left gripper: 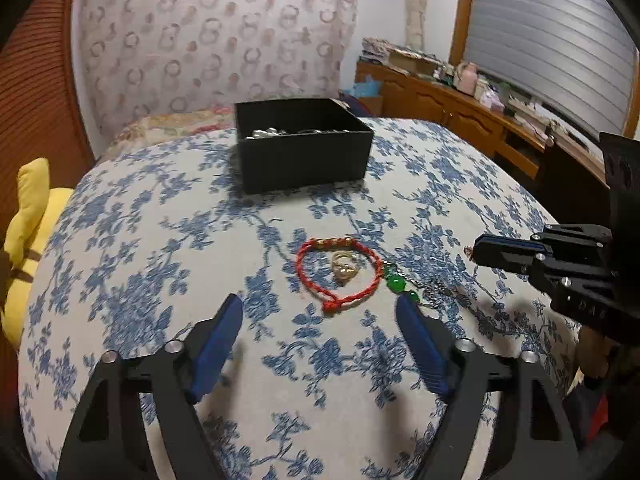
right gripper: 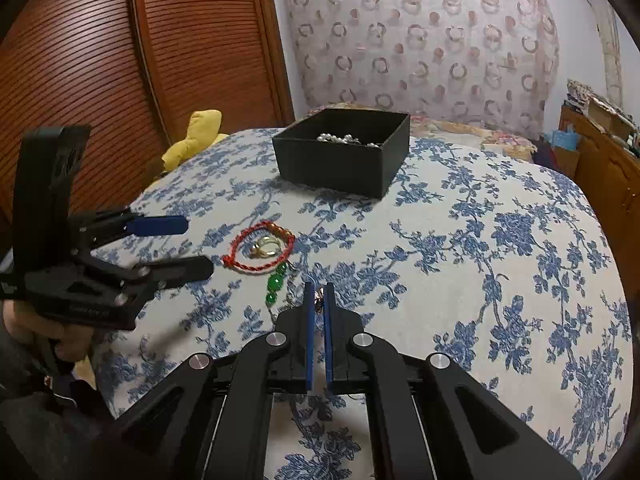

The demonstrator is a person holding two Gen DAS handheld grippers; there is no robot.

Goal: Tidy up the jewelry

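1. Left wrist view: left gripper [left gripper: 319, 308] w/ blue pads spread wide, nothing between them, low over the blue-floral bedspread [left gripper: 160, 240].
2. Just ahead of its tips: red cord bracelet [left gripper: 339, 272] w/ gold beads along its far side, lying flat in a loop. Gold ring [left gripper: 345, 268] sits inside the loop.
3. Green bead pendant [left gripper: 397, 283] touches the bracelet's right edge; its thin chain [left gripper: 440, 291] trails off to the right, close to the left gripper's right pad.
4. Right gripper [left gripper: 476, 249] enters from the right edge, jaws pressed together; a small coppery bit shows at its tip, too small to id.
5. Black box [left gripper: 304, 156] farther back on the bed, open top, pearls [left gripper: 269, 133] visible inside. Yellow plush [left gripper: 32, 216] at left edge of bed.
6. Right wrist view: right gripper [right gripper: 319, 289] blue pads nearly together, pinching a small coppery jewelry piece [right gripper: 319, 298] at the tips; exact item unclear.
7. Green bead pendant [right gripper: 275, 283] just left of those tips; red cord bracelet [right gripper: 259, 249] beyond it, gold ring [right gripper: 267, 247] inside the loop.
8. Left gripper [right gripper: 196, 244] at left, held by a hand [right gripper: 36, 332], jaws apart, tips near the bracelet, not touching.
9. Black box [right gripper: 340, 168] at the back, well apart from the loose items, pearls [right gripper: 344, 139] inside. Yellow plush [right gripper: 196, 136] behind, beside the louvred wooden door [right gripper: 120, 60].
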